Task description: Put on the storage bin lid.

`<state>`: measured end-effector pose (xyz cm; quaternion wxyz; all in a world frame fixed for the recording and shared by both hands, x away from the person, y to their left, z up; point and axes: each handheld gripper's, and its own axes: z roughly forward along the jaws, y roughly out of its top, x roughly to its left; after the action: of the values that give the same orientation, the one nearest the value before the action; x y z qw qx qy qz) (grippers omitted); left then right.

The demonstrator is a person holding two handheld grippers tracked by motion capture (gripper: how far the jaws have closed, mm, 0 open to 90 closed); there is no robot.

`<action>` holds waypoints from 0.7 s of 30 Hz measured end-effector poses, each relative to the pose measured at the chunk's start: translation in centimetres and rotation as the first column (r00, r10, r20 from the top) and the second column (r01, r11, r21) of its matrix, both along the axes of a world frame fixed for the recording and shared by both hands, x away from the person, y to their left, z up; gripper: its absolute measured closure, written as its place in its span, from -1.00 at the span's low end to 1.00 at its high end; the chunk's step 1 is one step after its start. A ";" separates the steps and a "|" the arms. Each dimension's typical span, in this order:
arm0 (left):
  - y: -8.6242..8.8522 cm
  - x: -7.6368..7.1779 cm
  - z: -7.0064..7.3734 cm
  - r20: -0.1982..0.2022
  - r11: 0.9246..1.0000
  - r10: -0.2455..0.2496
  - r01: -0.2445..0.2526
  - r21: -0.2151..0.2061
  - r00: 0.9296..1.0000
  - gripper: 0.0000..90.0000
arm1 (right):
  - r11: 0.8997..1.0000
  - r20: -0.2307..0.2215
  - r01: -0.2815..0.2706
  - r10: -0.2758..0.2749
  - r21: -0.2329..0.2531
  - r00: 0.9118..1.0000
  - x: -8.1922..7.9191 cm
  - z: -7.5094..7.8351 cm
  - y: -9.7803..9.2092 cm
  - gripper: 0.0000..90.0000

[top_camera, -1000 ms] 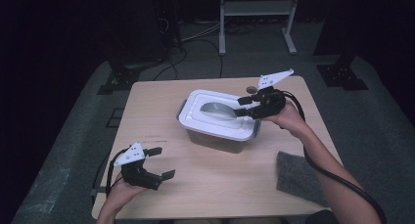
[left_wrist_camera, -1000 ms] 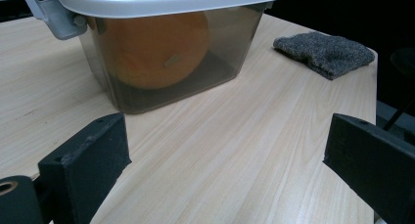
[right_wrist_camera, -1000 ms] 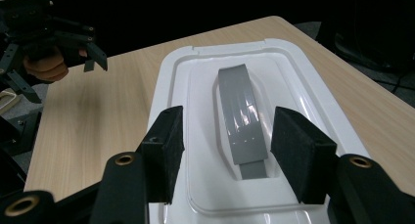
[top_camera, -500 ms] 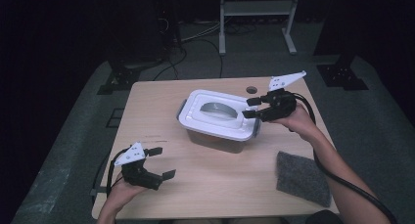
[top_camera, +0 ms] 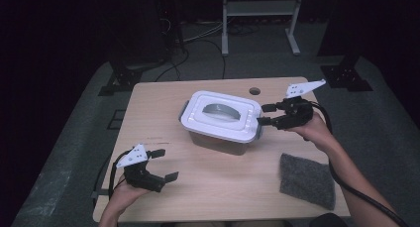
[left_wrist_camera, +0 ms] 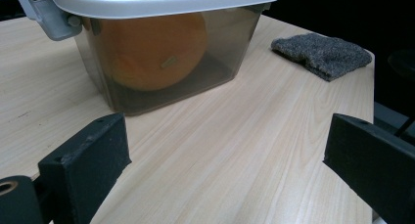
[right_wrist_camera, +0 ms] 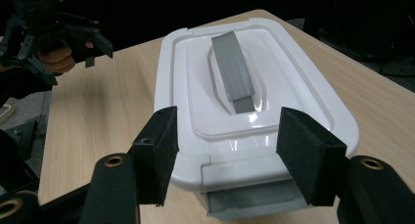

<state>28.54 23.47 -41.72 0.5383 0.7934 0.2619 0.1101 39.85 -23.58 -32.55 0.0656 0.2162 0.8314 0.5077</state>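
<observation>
While the lidded box (top_camera: 221,122) sits mid-table in the high view, the right gripper (top_camera: 265,114) gapes empty beside its end latch. Left gripper view: an orange fruit (left_wrist_camera: 149,50) inside. Right gripper view: jaws parted, holding nothing.

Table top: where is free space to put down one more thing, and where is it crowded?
Free: the near middle of the table, between the left gripper and the grey pad; also the far left corner beyond the lidded box. Crowded: the right side, where the right gripper hovers at the box's end.
</observation>
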 end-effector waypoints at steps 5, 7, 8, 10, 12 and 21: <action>-0.1 0.0 -0.1 -0.004 1.000 0.000 0.000 0.000 1.000 -0.95 | 1.000 -0.009 0.012 -0.012 0.001 1.000 -0.5 -0.6 -1.0 -0.13; -0.1 0.0 -0.2 -0.006 1.000 0.000 0.000 -0.001 1.000 -0.95 | 1.000 -0.015 0.018 -0.018 0.005 1.000 -0.6 -0.9 -1.3 -0.14; -0.1 0.0 -0.2 -0.008 1.000 0.001 -0.001 -0.002 1.000 -0.95 | 1.000 -0.018 0.023 -0.023 0.007 1.000 -0.7 -1.1 -1.5 -0.15; -0.1 0.0 -0.2 -0.008 1.000 0.002 -0.002 -0.003 1.000 -0.95 | 0.999 -0.024 0.031 -0.030 0.011 0.999 -0.9 -1.5 -1.9 -0.16; -0.1 0.0 -0.1 -0.008 1.000 0.002 -0.002 -0.003 1.000 -0.95 | 0.999 -0.029 0.036 -0.035 0.016 0.999 -1.1 -1.8 -2.2 -0.17; 0.0 0.0 -0.1 -0.006 1.000 0.004 -0.004 -0.002 1.000 -0.95 | 0.998 -0.055 0.062 -0.061 0.015 0.997 -1.8 -3.4 -3.4 -0.20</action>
<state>28.52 23.44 -41.81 0.5380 0.7928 0.2651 0.1084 38.02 -26.99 -35.93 0.0564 0.2562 0.8214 0.5064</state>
